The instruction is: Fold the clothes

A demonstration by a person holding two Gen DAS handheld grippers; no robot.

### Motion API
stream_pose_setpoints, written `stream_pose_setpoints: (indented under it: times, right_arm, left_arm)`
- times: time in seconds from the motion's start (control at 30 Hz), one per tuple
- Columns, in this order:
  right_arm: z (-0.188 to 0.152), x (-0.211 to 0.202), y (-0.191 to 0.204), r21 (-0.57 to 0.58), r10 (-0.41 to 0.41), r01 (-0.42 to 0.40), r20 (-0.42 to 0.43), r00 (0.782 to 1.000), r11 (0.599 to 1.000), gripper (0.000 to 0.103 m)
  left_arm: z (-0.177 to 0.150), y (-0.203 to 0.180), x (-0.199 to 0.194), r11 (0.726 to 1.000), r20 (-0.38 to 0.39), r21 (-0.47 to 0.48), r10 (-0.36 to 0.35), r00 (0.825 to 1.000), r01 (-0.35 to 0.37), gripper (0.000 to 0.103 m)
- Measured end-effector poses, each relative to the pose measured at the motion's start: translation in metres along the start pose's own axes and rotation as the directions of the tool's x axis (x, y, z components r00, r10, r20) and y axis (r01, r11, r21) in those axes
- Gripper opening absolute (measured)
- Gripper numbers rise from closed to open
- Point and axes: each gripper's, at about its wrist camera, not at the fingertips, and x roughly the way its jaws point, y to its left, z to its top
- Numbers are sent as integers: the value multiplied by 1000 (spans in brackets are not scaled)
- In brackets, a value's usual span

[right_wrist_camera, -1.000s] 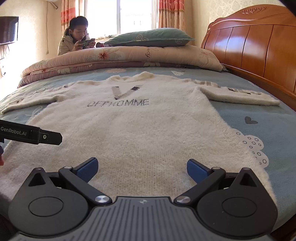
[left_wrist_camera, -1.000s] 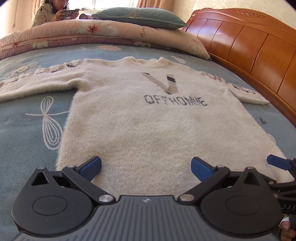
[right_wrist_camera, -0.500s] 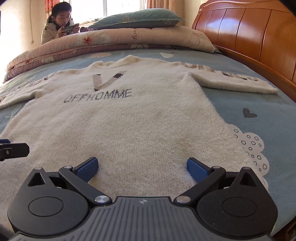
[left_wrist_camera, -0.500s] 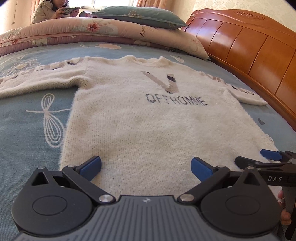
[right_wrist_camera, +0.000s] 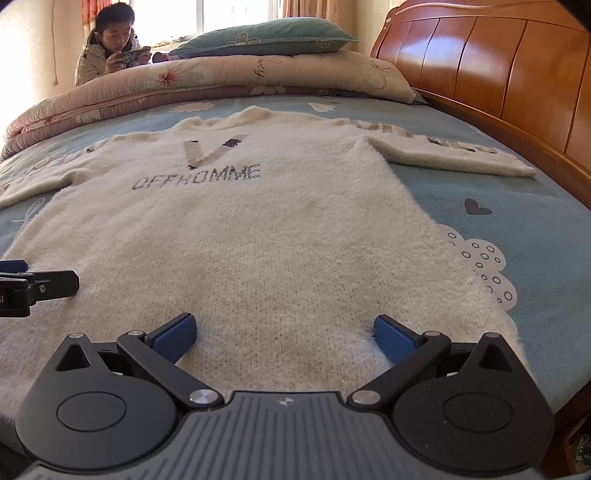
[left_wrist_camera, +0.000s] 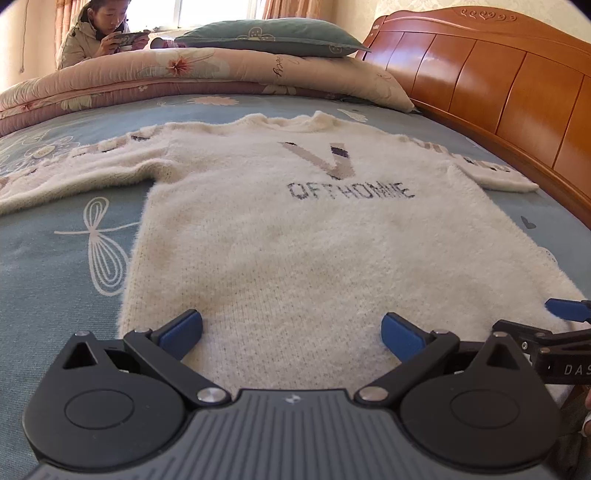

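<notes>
A fuzzy cream sweater (left_wrist_camera: 303,236) (right_wrist_camera: 258,236) with a "V" and dark lettering lies flat and face up on the blue bedsheet, both sleeves spread sideways. My left gripper (left_wrist_camera: 291,330) hovers open over the sweater's bottom hem near its left corner, blue pads wide apart with nothing between them. My right gripper (right_wrist_camera: 282,332) is open too, low over the hem toward the right corner. The right gripper's finger shows at the right edge of the left wrist view, and the left one's at the left edge of the right wrist view.
A rolled floral quilt (left_wrist_camera: 207,74) (right_wrist_camera: 236,77) with a green pillow (left_wrist_camera: 273,37) lies across the far side of the bed. The wooden headboard (left_wrist_camera: 498,77) (right_wrist_camera: 498,62) runs along the right. A person (left_wrist_camera: 99,33) (right_wrist_camera: 110,48) sits behind the quilt holding a phone.
Both grippers have sunk lower and moved slightly forward over the sweater's hem. Each stays open.
</notes>
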Motion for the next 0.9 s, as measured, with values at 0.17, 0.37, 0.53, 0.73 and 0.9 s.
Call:
stream_pose_setpoints:
  times: [0.17,0.37,0.53,0.73,0.9]
  right_arm:
    - [12,-4,8,15,63,-63,21,998,998,103]
    - [63,12,23,-32,122,-119,101,987,992,103]
    - [100,60,23,-18,148,-148,22,989,989,103]
    - [74,86,8,55,274,-277,55,960,959,103]
    - [80,88,25,-65,223,-222,-1,975,973,103]
  left_arm:
    - [5,9,-4,998,-2,-36,-44,999,44,102]
    - [12,33,-3,973,13,-198,-120,993,120,102]
    - [16,35,-4,970,18,-207,-127,992,128,102]
    - [21,38,-6,967,23,-217,-135,991,137,102]
    - [52,53,-8,960,66,-243,-129,990,141,102]
